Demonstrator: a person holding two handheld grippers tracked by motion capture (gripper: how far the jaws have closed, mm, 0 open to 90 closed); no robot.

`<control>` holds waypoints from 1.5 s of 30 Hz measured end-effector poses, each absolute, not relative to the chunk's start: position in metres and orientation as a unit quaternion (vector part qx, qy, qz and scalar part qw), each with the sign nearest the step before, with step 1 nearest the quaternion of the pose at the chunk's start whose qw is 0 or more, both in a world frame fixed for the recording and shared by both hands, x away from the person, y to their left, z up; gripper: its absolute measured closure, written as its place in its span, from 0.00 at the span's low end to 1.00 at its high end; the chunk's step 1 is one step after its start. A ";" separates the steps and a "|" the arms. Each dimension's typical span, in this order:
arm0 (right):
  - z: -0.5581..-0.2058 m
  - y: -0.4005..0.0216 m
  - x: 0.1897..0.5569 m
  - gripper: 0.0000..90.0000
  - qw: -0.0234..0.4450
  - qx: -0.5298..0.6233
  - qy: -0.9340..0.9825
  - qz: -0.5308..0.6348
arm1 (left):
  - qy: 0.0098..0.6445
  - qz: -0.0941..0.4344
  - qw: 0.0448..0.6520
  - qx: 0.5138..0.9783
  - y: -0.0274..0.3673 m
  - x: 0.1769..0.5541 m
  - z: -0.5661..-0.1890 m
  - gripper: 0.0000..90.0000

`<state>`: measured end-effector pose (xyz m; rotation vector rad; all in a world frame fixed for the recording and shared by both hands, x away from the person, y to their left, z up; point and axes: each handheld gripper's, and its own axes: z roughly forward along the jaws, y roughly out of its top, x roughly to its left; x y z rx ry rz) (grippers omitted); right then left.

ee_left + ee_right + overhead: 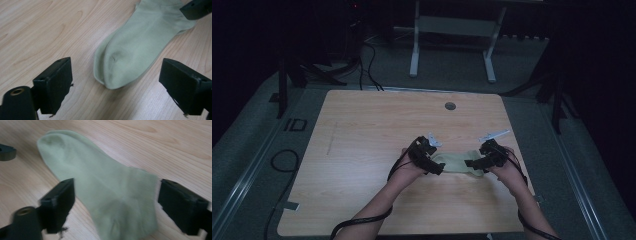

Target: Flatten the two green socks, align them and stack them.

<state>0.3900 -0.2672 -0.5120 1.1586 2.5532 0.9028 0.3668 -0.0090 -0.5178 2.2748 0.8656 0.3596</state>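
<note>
A pale green sock [457, 162] lies flat on the wooden table [377, 130], stretched between my two grippers. In the left gripper view its toe end [120, 62] points at me, lying between the wide-apart jaws without touching them; my left gripper [116, 86] is open. The right gripper view has the cuff end [120, 202] lying between spread jaws, and my right gripper [116, 207] is open as well, its pads clear of the fabric. From above, the left gripper [434, 167] sits at the sock's left end and the right gripper [472, 163] at its right end.
A round cable hole [450, 106] is set near the table's far edge. A white metal frame [452, 40] stands on the floor beyond the table. Cables trail from both grippers over the near edge.
</note>
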 end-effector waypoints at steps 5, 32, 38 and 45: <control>-0.516 -0.265 0.388 0.15 0.111 0.391 0.858 0.313 | 0.331 0.144 0.332 0.871 -0.007 0.365 -0.522 0.11; -0.533 -0.291 0.361 0.15 0.138 0.408 0.841 0.328 | 0.346 0.141 0.339 0.863 0.029 0.343 -0.529 0.08; -0.533 -0.294 0.353 0.15 0.140 0.400 0.845 0.327 | 0.348 0.141 0.335 0.864 0.037 0.338 -0.533 0.08; -0.537 -0.302 0.344 0.15 0.143 0.400 0.845 0.326 | 0.360 0.143 0.332 0.860 0.052 0.333 -0.540 0.08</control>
